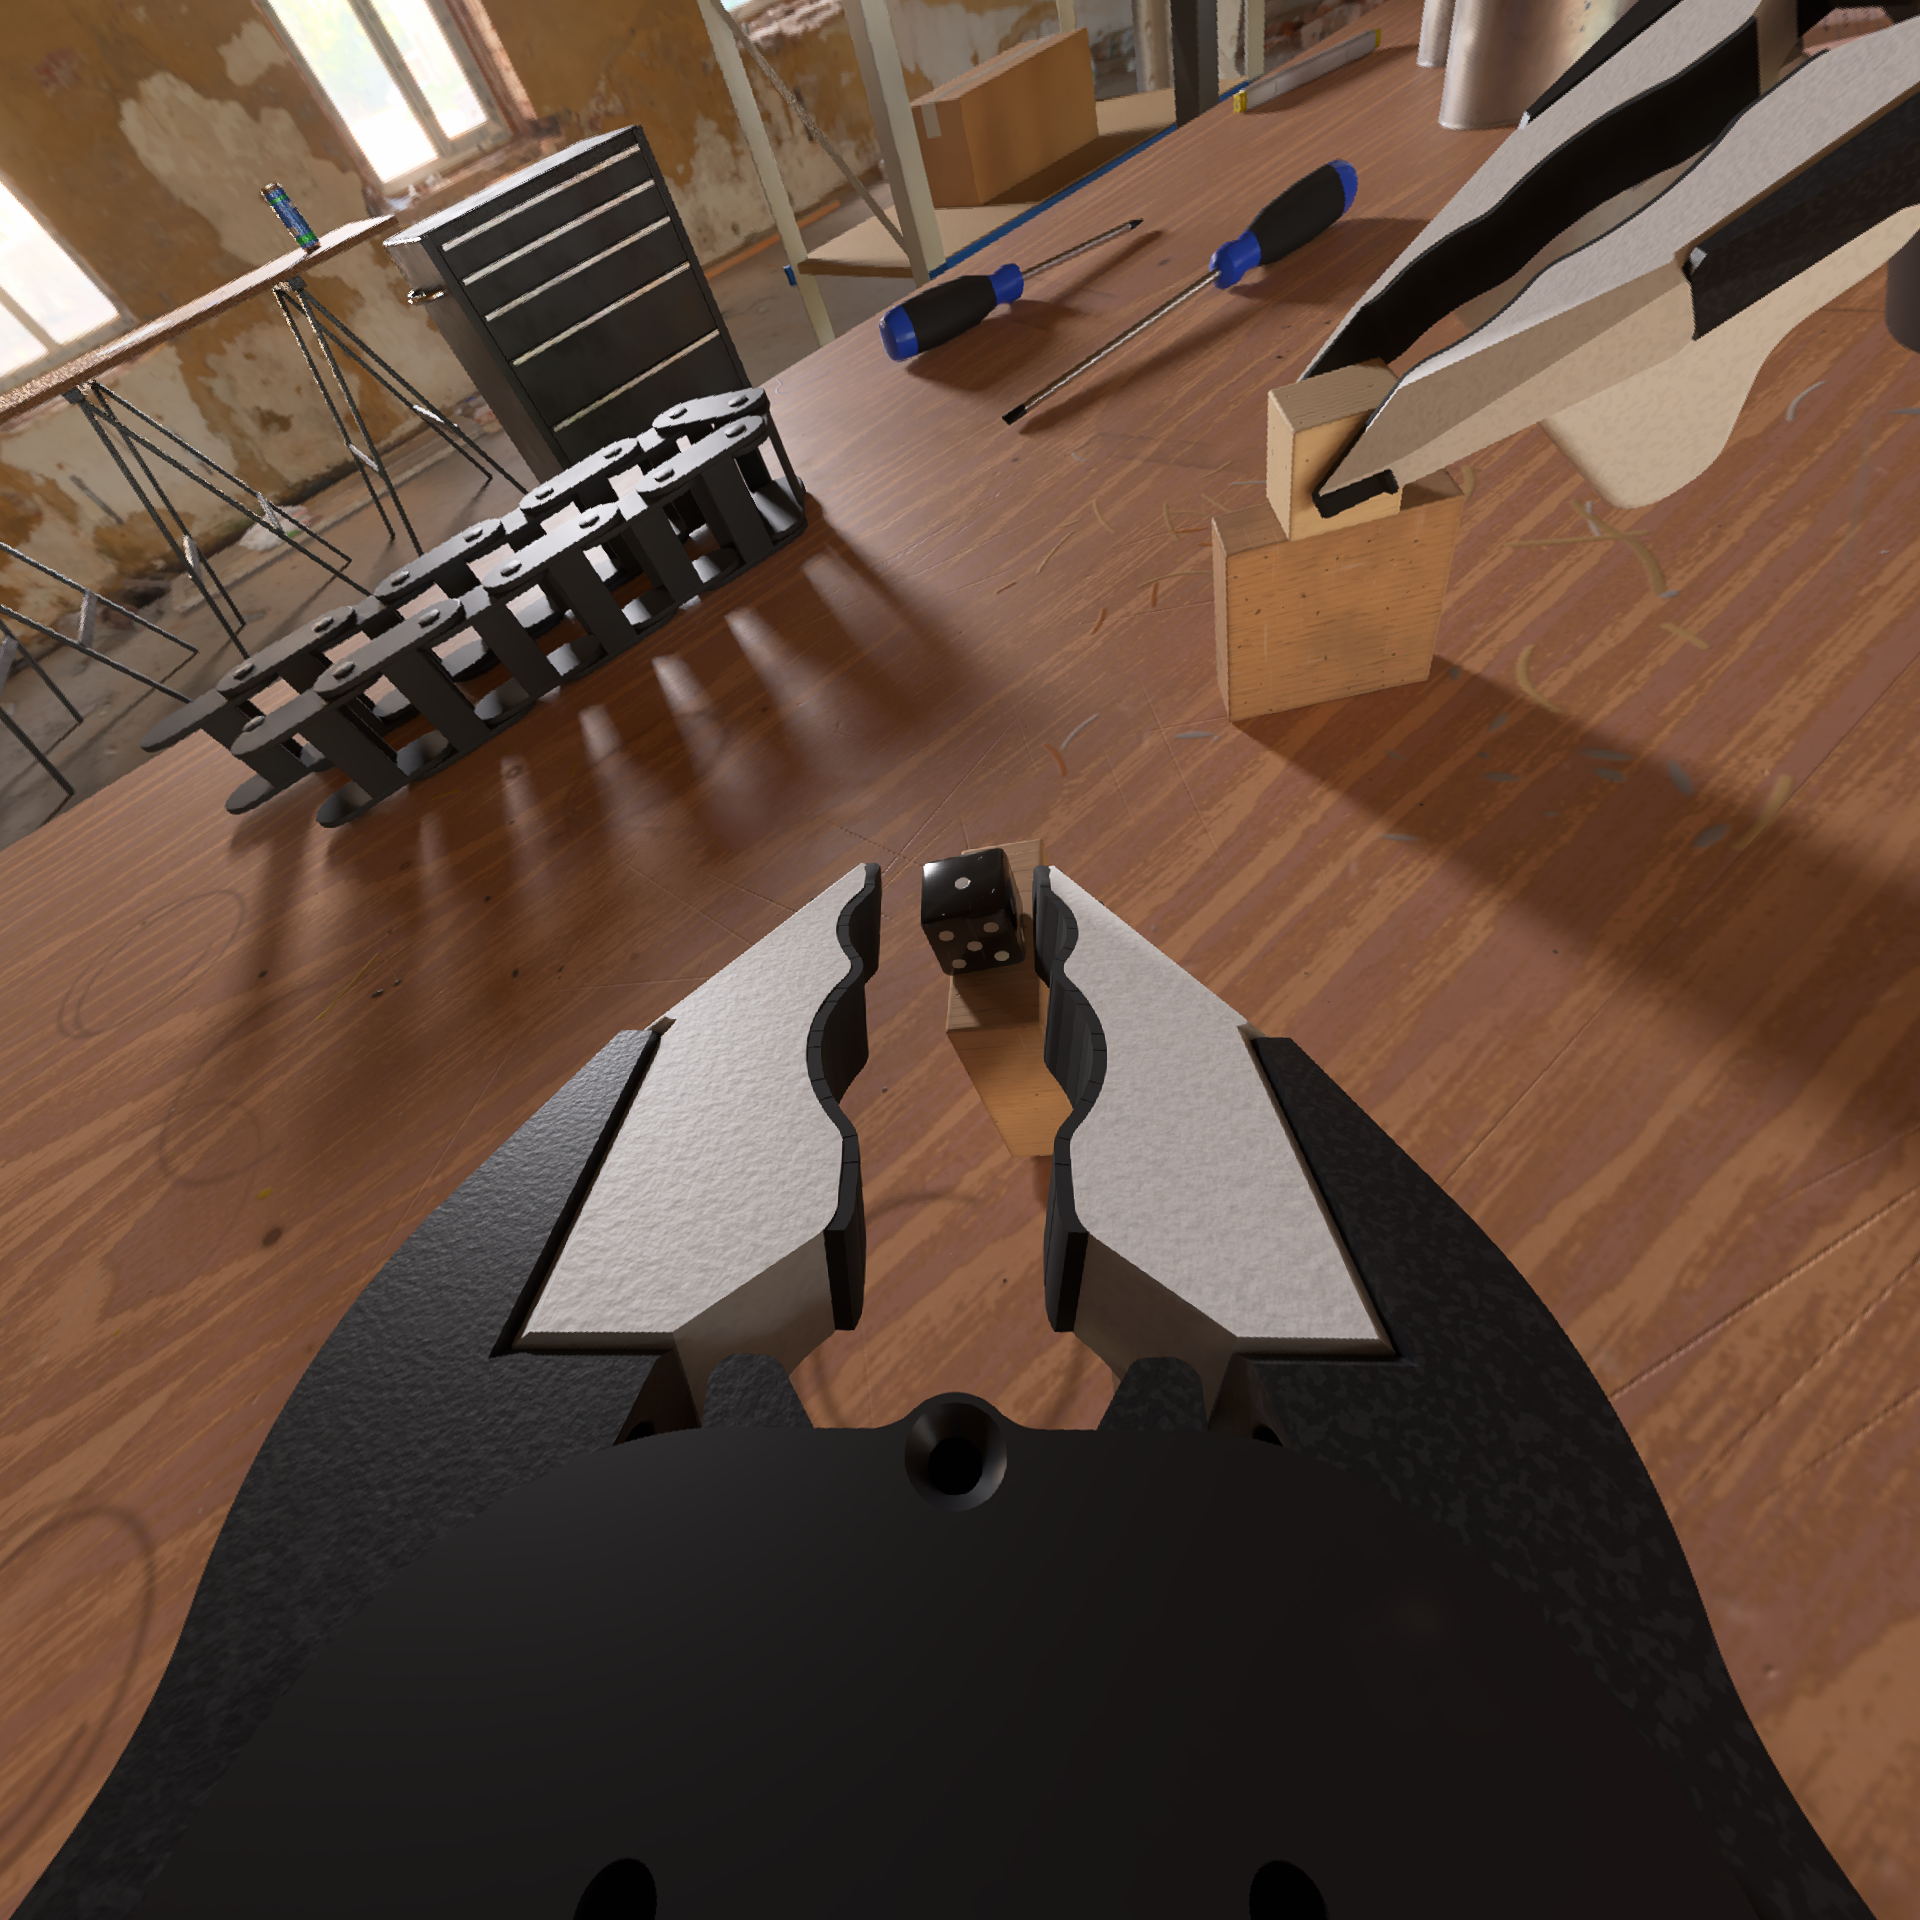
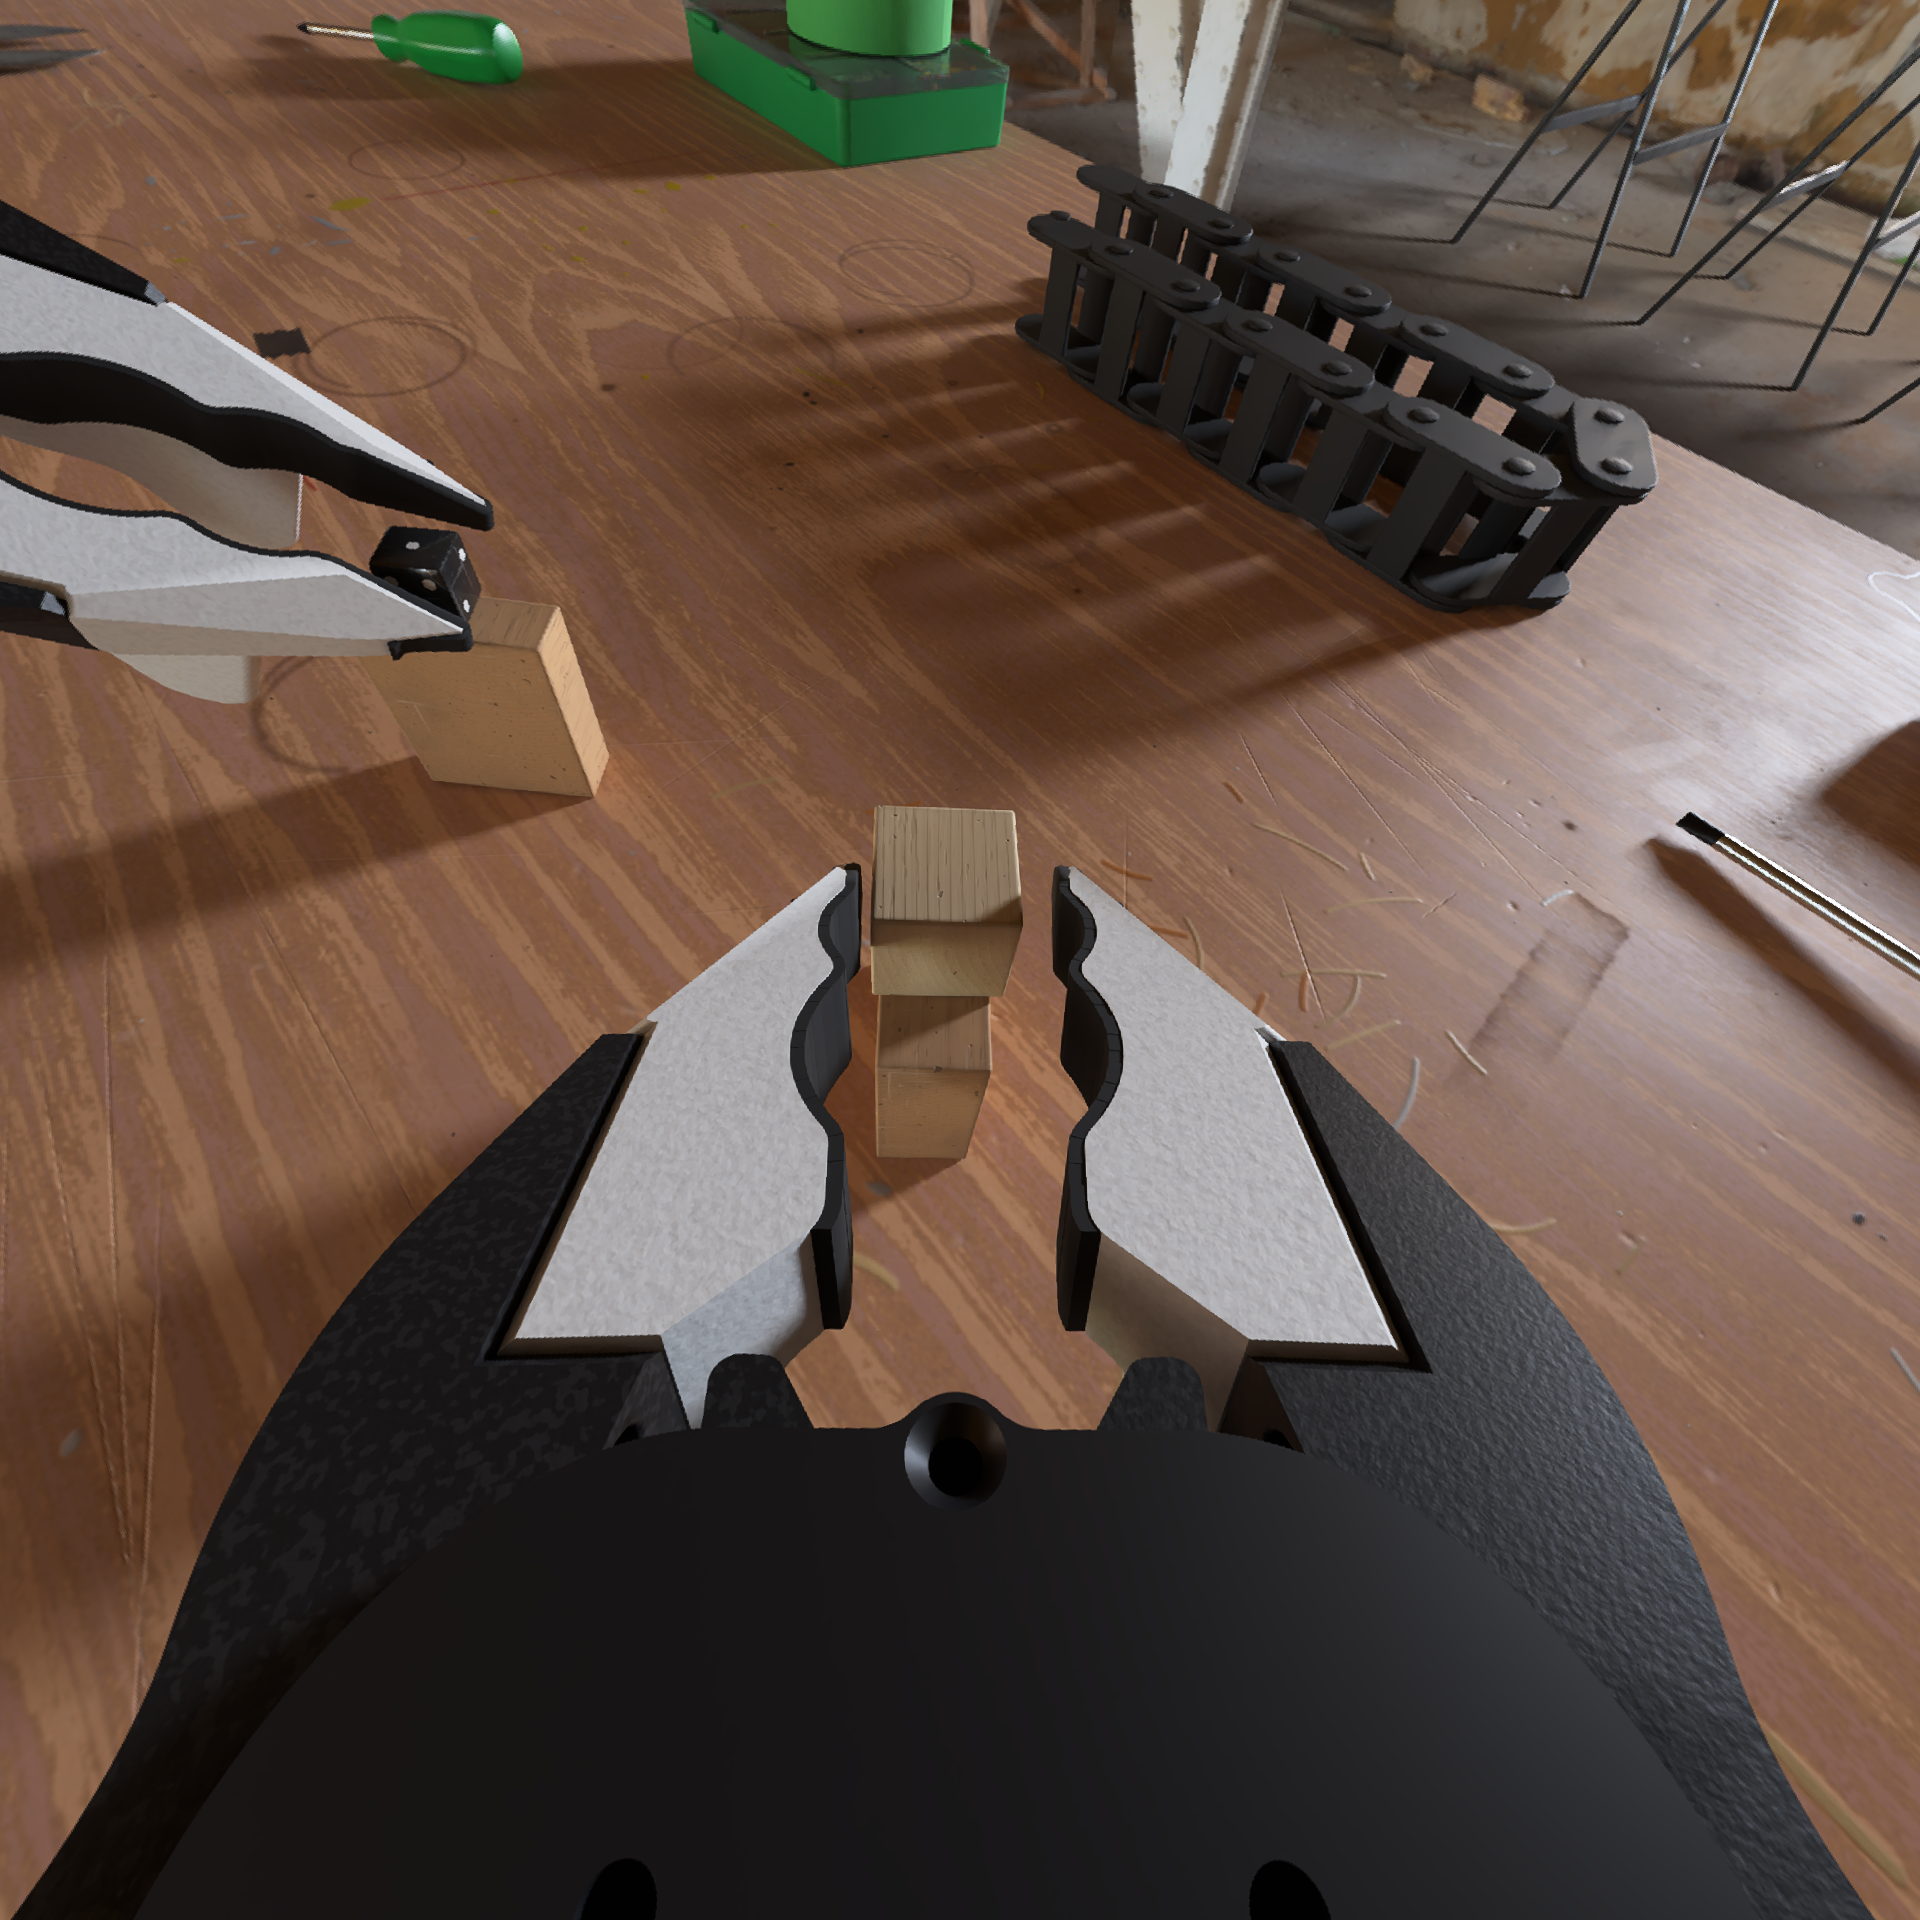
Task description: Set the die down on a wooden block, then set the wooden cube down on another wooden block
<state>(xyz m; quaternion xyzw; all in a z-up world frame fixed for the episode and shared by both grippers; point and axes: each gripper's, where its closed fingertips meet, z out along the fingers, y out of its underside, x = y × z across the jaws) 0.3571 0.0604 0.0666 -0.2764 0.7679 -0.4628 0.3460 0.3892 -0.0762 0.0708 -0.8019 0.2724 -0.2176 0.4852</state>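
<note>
In the left wrist view my left gripper [image 1: 956,875] is open around a black die [image 1: 971,920], which rests on a small upright wooden block [image 1: 1013,1091]. A gap shows beside the left finger. In the right wrist view my right gripper [image 2: 958,875] is open around a wooden cube [image 2: 943,883], which sits on another wooden block [image 2: 930,1091]. A gap shows at the right finger. The left gripper [image 2: 478,571], die [image 2: 431,566] and its block [image 2: 509,707] also show far left there. The right gripper [image 1: 1340,431], cube [image 1: 1314,447] and block [image 1: 1330,613] show in the left wrist view.
A black cable chain [image 1: 499,592] [image 2: 1340,384] lies near the table edge. Two blue-handled screwdrivers [image 1: 956,307] [image 1: 1288,218] and a cardboard box [image 1: 1003,114] lie beyond the cube. A green box [image 2: 862,94] and a green screwdriver [image 2: 447,47] are at the far side.
</note>
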